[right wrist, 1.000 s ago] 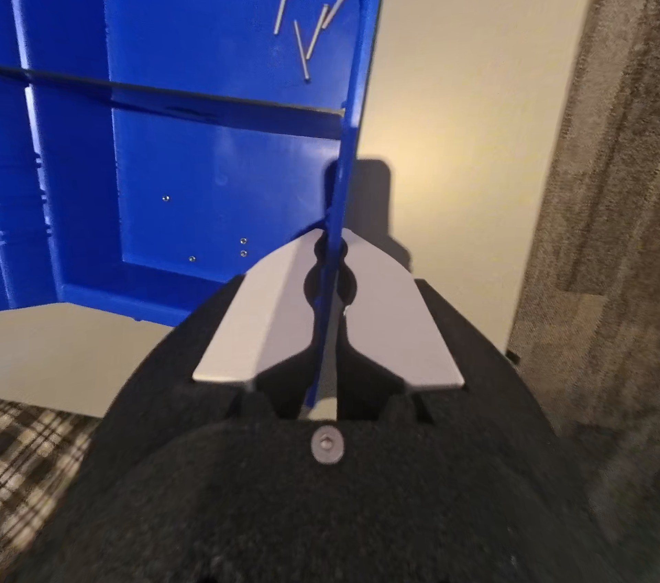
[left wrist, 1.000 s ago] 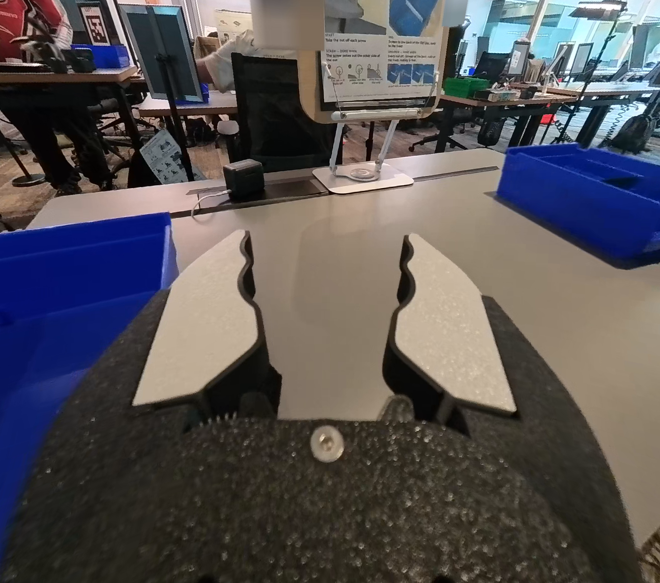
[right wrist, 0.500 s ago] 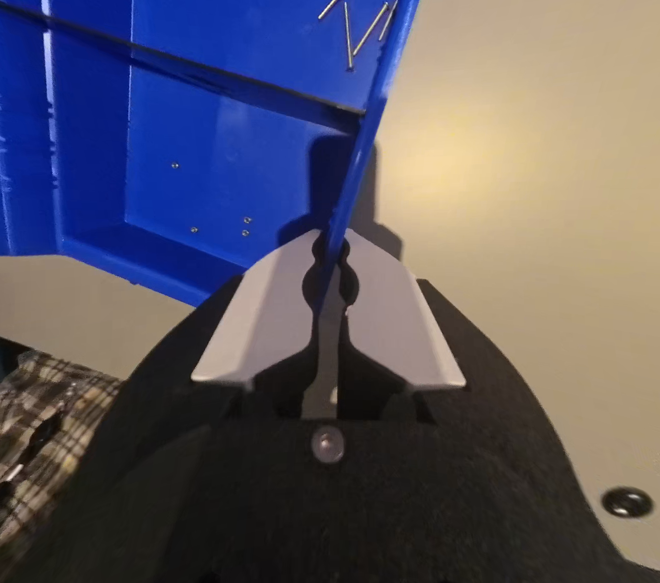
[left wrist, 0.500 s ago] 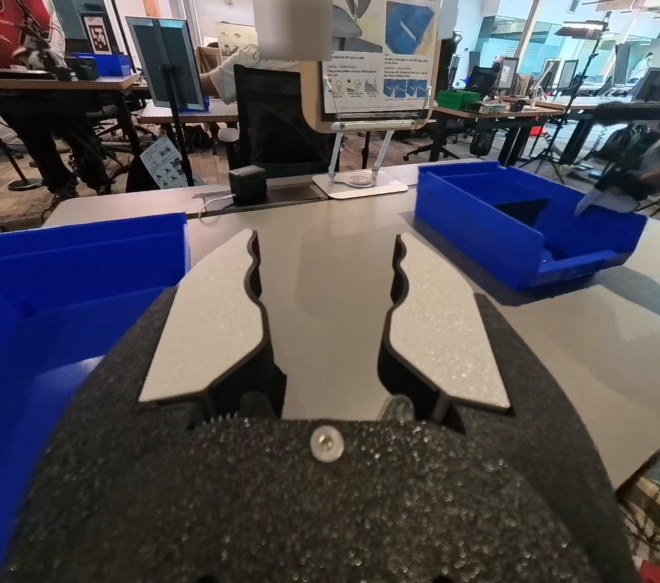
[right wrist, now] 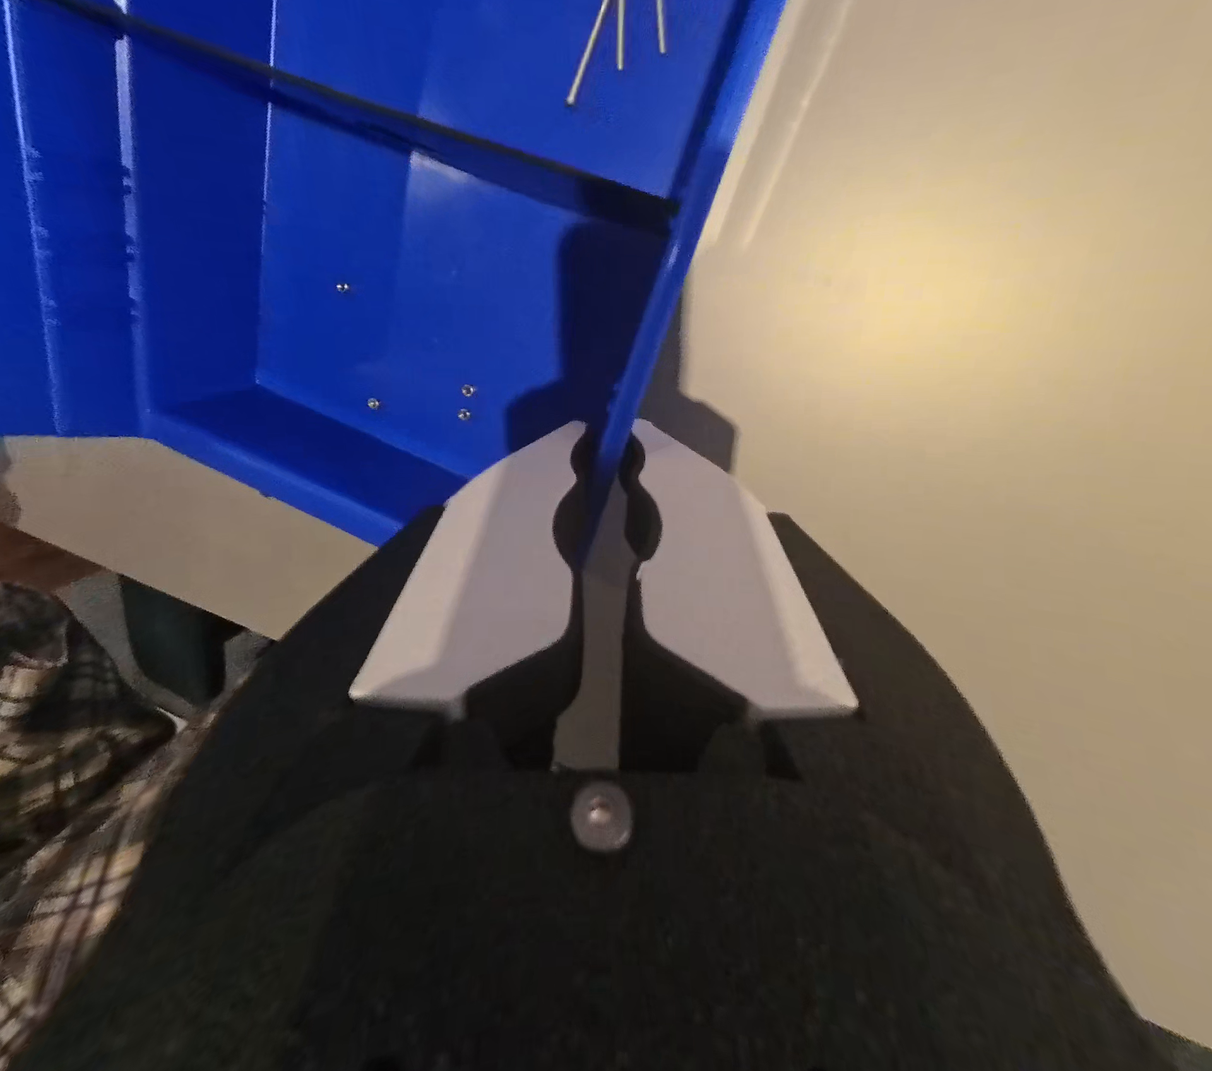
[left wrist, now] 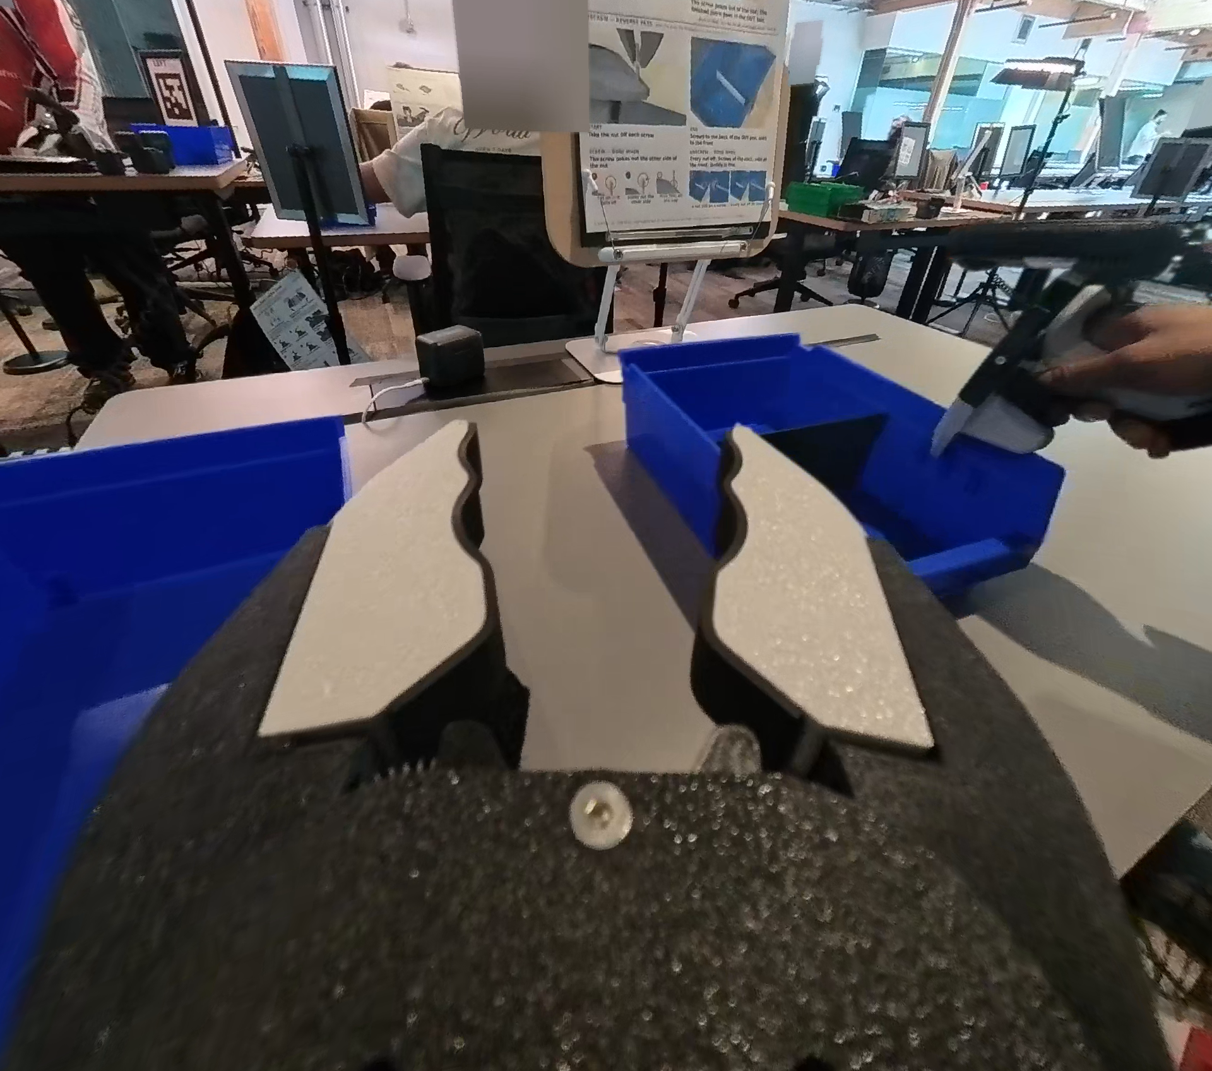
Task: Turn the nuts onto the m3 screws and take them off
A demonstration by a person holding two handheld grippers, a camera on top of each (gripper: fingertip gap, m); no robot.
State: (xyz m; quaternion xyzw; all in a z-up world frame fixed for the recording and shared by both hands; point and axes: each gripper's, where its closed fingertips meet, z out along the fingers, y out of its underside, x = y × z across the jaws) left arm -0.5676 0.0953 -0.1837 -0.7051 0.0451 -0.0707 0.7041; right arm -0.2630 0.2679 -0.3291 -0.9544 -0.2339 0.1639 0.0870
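In the left wrist view, the left tool [left wrist: 597,442] hangs above the grey surface [left wrist: 1115,521] with its two pale fingers [left wrist: 393,574] spread wide and nothing between them. A blue bin [left wrist: 164,521] sits close on its left side. Ahead and to the right a second blue bin [left wrist: 695,403] stands on the surface, split by a dark divider [left wrist: 820,442]. The right tool [left wrist: 944,436], held by a hand [left wrist: 1141,364], meets that bin at its far right wall. Behind, a stand [left wrist: 656,331] holds an instruction sheet [left wrist: 675,49], and a small black cube [left wrist: 449,357] with a white cable lies near it.

In the right wrist view, the right tool [right wrist: 606,449] is clenched on the thin right wall of the second blue bin [right wrist: 662,357], one finger inside and one outside. The divider [right wrist: 393,121] crosses the bin's floor. In the far compartment four m3 screws [right wrist: 620,6] lie loose near the gripped wall, none of them touching the tool. In the near compartment four small nuts [right wrist: 465,403] rest on the floor: three clustered near the front wall, one apart farther in. The pale surface [right wrist: 984,252] shows to the right of the bin.
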